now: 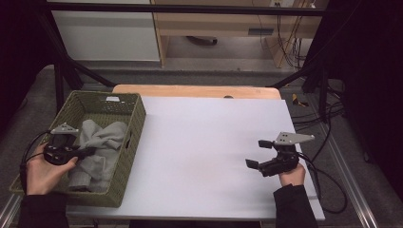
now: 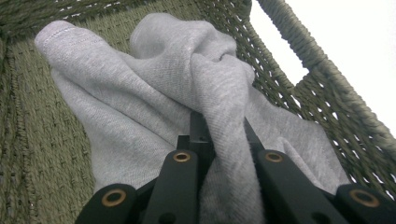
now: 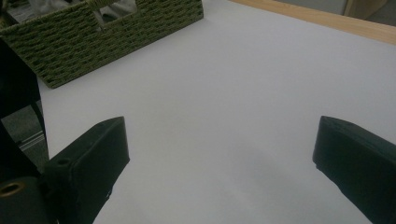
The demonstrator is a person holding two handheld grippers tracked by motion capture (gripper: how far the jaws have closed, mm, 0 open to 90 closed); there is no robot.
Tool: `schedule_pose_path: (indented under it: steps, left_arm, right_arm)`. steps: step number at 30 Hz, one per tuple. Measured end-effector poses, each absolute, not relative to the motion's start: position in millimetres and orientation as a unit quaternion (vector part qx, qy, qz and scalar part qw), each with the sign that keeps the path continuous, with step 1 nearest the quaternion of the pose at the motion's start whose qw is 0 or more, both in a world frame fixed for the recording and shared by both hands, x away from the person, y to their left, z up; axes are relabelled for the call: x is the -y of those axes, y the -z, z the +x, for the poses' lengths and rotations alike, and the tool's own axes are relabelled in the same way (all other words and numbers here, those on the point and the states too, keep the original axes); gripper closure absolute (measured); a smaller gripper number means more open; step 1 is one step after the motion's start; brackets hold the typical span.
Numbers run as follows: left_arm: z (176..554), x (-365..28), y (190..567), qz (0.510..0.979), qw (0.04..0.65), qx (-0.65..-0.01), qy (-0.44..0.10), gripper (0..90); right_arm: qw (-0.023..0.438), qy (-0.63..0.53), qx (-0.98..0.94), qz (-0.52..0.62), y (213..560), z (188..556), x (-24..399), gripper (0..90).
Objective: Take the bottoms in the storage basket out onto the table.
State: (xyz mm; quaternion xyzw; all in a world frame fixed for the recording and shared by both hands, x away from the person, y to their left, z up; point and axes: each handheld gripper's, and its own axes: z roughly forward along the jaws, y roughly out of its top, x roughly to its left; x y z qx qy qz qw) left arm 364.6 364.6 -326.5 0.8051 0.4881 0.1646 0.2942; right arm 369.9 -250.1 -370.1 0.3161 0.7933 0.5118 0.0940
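White table [image 1: 209,156] — left gripper [image 2: 219,140] (in basket [image 1: 128,142]) pinches cloth [image 2: 154,88].

1. Left tongs [image 1: 88,152]: black body, grey three-cornered top plate, black cable trailing from it.
2. Right tongs [image 1: 259,153]: black, same grey plate with small holes, black cable.
3. Linkage arms: black, brass-coloured pivot bushings.
4. Sleeves [image 1: 294,205]: dark, long, reaching the wrists.

The white tabletop [image 1: 204,156] carried a green woven basket [image 1: 133,142] at its left edge; the rest lay bare.
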Motion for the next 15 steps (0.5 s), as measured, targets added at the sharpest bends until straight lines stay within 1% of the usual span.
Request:
schedule_pose_path:
  steps: [15]
  left_arm:
    - [357.0, -376.2, 302.7, 0.803, 0.315, -0.476, -0.172, 82.8]
  right_arm:
    - [0.095, -0.511, -0.794, 0.317, 370.3, 370.0, 249.7, 4.1]
